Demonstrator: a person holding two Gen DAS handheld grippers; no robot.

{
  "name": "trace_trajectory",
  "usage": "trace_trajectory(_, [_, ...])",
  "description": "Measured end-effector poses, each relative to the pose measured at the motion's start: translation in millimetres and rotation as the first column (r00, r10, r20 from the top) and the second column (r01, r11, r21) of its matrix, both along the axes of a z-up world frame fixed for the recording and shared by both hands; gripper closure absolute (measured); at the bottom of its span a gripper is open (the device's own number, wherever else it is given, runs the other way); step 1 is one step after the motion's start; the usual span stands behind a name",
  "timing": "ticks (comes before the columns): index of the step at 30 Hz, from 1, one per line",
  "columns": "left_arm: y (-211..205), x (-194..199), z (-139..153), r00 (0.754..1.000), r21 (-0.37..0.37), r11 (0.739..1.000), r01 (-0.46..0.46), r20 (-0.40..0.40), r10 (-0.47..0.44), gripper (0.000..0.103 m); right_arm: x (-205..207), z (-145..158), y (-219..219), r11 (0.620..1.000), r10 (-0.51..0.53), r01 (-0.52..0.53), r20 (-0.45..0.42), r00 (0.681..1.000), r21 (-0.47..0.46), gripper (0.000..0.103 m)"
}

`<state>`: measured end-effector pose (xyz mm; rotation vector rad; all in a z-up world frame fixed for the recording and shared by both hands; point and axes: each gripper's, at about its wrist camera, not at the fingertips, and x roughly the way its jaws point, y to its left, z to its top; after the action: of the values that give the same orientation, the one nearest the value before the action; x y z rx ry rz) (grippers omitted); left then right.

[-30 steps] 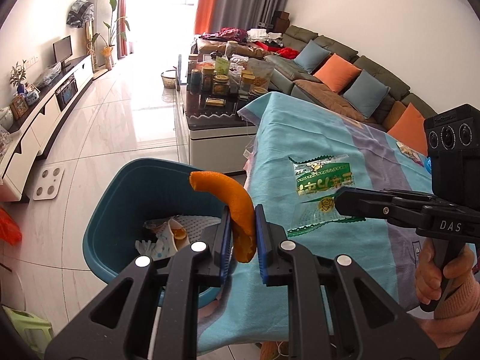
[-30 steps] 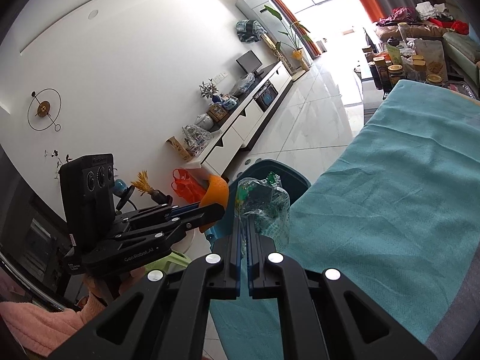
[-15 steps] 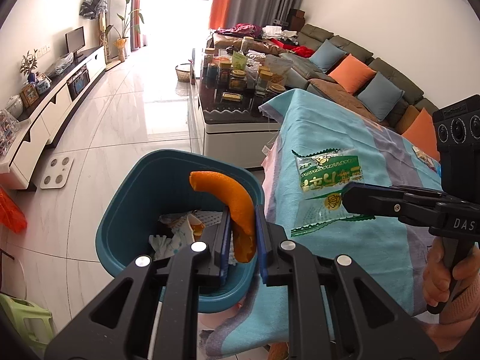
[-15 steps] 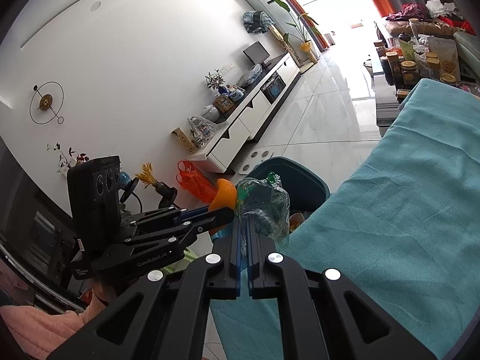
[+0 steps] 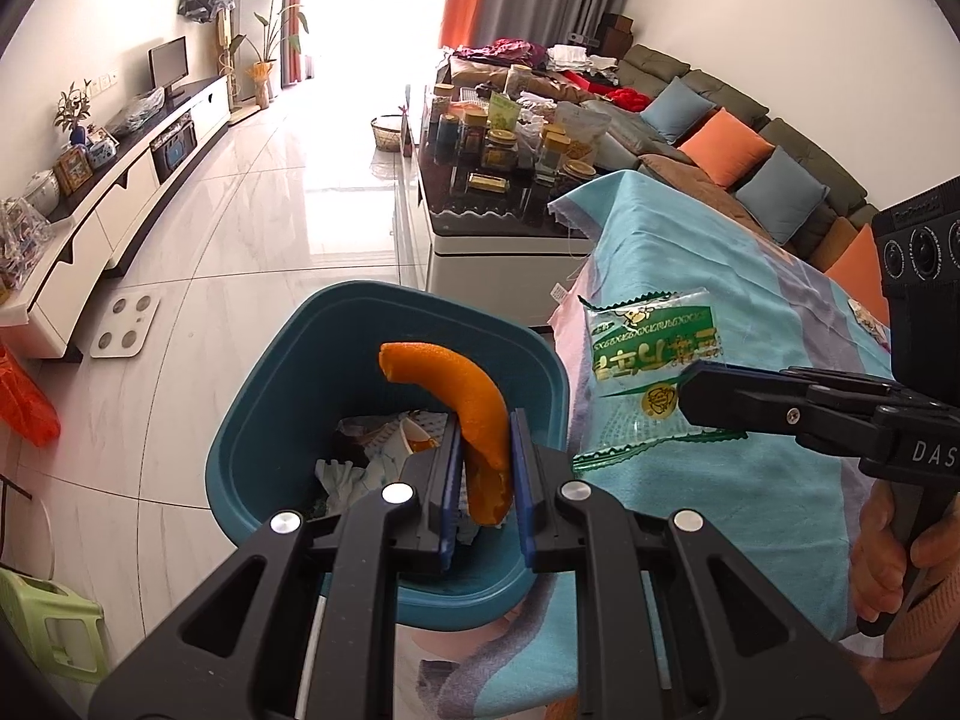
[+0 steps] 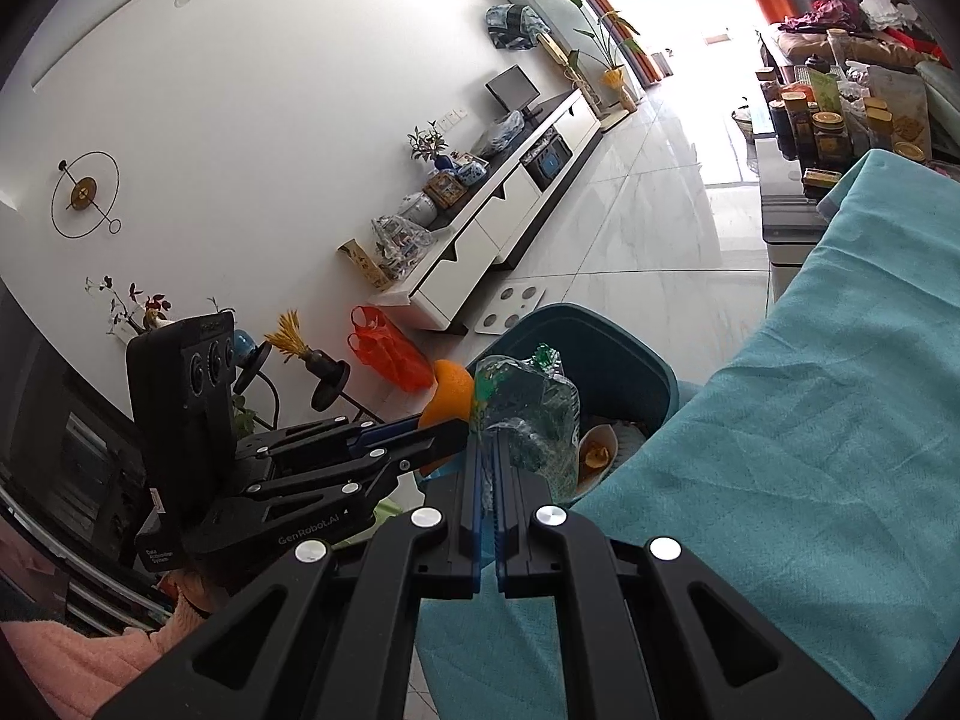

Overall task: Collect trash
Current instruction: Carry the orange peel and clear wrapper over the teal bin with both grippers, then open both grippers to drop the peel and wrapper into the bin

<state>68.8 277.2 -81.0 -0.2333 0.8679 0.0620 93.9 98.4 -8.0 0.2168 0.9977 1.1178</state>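
My left gripper (image 5: 485, 426) is shut on a curved orange peel (image 5: 462, 402), which hangs over the open teal bin (image 5: 288, 396) on the floor. The bin holds crumpled paper and other scraps. My right gripper (image 6: 489, 447) is shut on a clear green-printed plastic wrapper (image 6: 534, 408). In the left wrist view that wrapper (image 5: 654, 354) hangs from the right gripper (image 5: 690, 387) just right of the bin, above the turquoise cloth's edge. In the right wrist view the left gripper (image 6: 444, 429) and the peel (image 6: 450, 396) sit close on the left, with the bin (image 6: 624, 360) behind.
A turquoise cloth (image 5: 720, 480) covers the table beside the bin. A coffee table (image 5: 480, 240) crowded with jars stands beyond, a sofa with cushions (image 5: 726, 147) at right. A white TV cabinet (image 5: 120, 210), a floor scale (image 5: 123, 324), a red bag (image 5: 24, 402) and a green stool (image 5: 54, 624) lie left.
Both grippers have moved toward the bin. The peel now hangs over the bin's opening instead of its rim, and the wrapper has come closer to the bin's right edge.
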Motion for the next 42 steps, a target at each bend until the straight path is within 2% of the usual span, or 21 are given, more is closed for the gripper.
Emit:
trace_trajectory(26, [18,14,-29,0.997,-0.044,0.998,-0.054,-0.058,0.051,0.087,7,-18,38,0.996,0.024,-0.026,-0.023,0.999,-0.08,0.101])
trace_trajectory(42, [18,23,-47,0.993,-0.039,0.997,-0.065,-0.099,0.061,0.086,11,-32,59,0.987,0.025,-0.028,-0.024,0.999,-0.159,0.101])
